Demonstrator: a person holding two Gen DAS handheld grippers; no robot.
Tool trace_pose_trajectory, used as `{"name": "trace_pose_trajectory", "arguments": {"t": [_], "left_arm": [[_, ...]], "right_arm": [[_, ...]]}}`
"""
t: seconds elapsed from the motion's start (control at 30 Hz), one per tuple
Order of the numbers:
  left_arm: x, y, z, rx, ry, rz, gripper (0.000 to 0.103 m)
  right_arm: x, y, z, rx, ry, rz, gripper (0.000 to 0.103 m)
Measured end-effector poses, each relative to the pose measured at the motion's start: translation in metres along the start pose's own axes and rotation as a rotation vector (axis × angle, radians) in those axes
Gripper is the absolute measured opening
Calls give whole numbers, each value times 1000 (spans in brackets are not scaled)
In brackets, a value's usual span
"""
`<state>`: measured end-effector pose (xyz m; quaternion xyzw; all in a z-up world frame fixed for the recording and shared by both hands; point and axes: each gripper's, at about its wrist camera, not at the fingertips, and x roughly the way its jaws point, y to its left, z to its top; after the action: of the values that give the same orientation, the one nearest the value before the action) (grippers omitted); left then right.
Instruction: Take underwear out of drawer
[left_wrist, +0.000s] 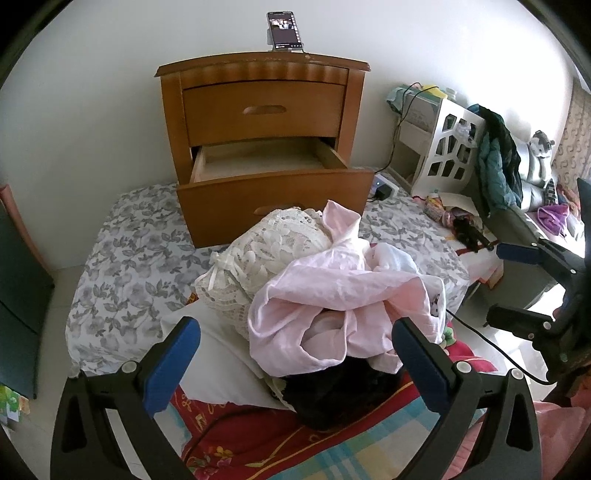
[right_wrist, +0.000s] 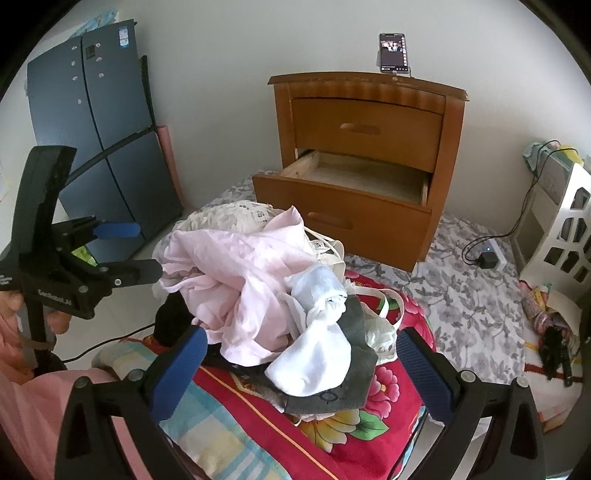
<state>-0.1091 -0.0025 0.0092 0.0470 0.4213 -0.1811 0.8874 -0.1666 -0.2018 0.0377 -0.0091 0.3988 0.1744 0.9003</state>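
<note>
Wooden two-drawer nightstand (left_wrist: 258, 147), far centre in the left wrist view: its lower drawer (left_wrist: 266, 173) stands pulled out, and what we see of the inside is bare. Near us, a heap of underwear in pink cotton, cream lace and black (left_wrist: 314, 295) rests on the red flowered blanket (left_wrist: 229, 417). Our left gripper (left_wrist: 295, 354) hangs over the heap, jaws spread wide and holding nothing; the right gripper (left_wrist: 506, 284) appears at the right edge, likewise parted.

Right wrist view: the same heap (right_wrist: 266, 295) lies between the spread blue pads (right_wrist: 181, 365) of the right gripper (right_wrist: 299, 373); the left gripper (right_wrist: 140, 251) hovers left of it, empty. We judge removal complete; next we would confirm the drawer (right_wrist: 354, 184) is cleared.
</note>
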Motion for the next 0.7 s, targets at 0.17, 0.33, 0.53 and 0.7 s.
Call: {"name": "trace_pose_trajectory", "arguments": {"t": [0.17, 0.33, 0.53, 0.7], "left_arm": [[2, 0, 0, -7, 6, -2, 103], [1, 0, 0, -10, 3, -1, 103], [2, 1, 0, -17, 4, -1, 103], [2, 3, 0, -21, 2, 2, 103]], "right_arm": [[1, -1, 0, 4, 1, -3, 103], [1, -2, 0, 7, -2, -6, 103], [1, -3, 0, 10, -5, -10, 103], [1, -3, 0, 11, -6, -12, 103]]}}
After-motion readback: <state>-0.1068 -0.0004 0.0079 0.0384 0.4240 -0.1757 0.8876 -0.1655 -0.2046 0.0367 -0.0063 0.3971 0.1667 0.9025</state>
